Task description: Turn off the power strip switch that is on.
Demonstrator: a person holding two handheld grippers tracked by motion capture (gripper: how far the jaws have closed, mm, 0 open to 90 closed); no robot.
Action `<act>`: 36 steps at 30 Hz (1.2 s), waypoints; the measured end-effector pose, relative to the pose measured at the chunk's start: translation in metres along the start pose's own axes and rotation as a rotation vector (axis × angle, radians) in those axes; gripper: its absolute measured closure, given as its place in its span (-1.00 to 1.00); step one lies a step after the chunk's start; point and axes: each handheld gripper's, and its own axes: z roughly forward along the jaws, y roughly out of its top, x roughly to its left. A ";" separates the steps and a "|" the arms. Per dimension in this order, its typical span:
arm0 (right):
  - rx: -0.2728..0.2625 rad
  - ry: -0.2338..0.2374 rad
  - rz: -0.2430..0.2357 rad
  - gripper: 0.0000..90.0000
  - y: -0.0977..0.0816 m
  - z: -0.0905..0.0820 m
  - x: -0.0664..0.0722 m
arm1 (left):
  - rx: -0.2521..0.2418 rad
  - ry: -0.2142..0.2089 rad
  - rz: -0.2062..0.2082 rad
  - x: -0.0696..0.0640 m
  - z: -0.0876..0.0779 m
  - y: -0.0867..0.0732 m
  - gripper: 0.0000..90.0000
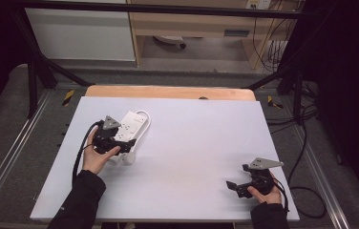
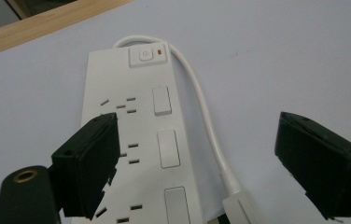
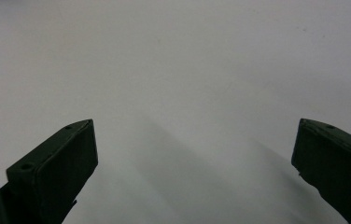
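White plastic power strip (image 2: 131, 140) with rocker switches lies flat on the white tabletop (image 1: 192, 143), left of centre, its white cord (image 2: 201, 107) looping alongside. Left gripper (image 2: 201, 163) hovers just above the strip's near end, jaws wide apart, one over the sockets. Right gripper (image 1: 237, 186) sits near the front right edge, well apart, jaws spread over bare surface.

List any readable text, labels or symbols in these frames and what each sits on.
No readable words, brands or numbers.
Power symbol, a circle mark on the switch at the far end of the power strip; a red light sits beside it.
Yellow-black hazard stripes on the frame by the table's far corners: a pattern, no text.
Wall plate at the top of the high view: too small to read.
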 end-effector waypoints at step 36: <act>0.004 0.000 -0.002 -0.98 0.000 0.001 0.000 | -0.008 0.032 -0.047 0.007 0.025 0.004 0.13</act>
